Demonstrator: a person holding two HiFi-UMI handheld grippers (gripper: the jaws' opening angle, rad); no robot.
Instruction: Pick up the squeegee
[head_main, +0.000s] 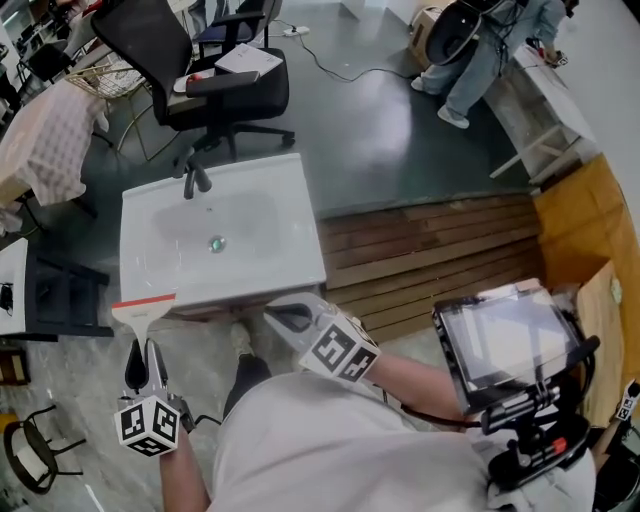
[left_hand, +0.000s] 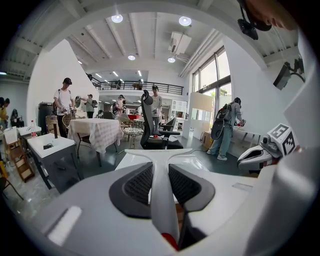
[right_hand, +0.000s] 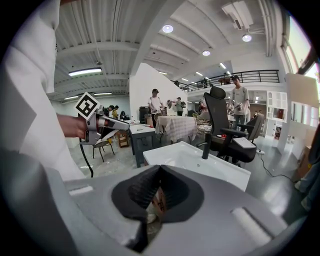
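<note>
One squeegee (head_main: 143, 310), one sink (head_main: 275, 235), one tap (head_main: 194, 181) and two tongs (head_main: 144, 352) (head_main: 278, 316).

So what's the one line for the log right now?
left gripper: fingers shut on squeegee handle | blade at near-left corner of sink | right gripper: shut, empty, by sink front

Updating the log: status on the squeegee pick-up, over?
Left gripper jaws shut on squeegee handle. Squeegee in the air by sink front corner. Right gripper shut, empty. Nothing in the way.
</note>
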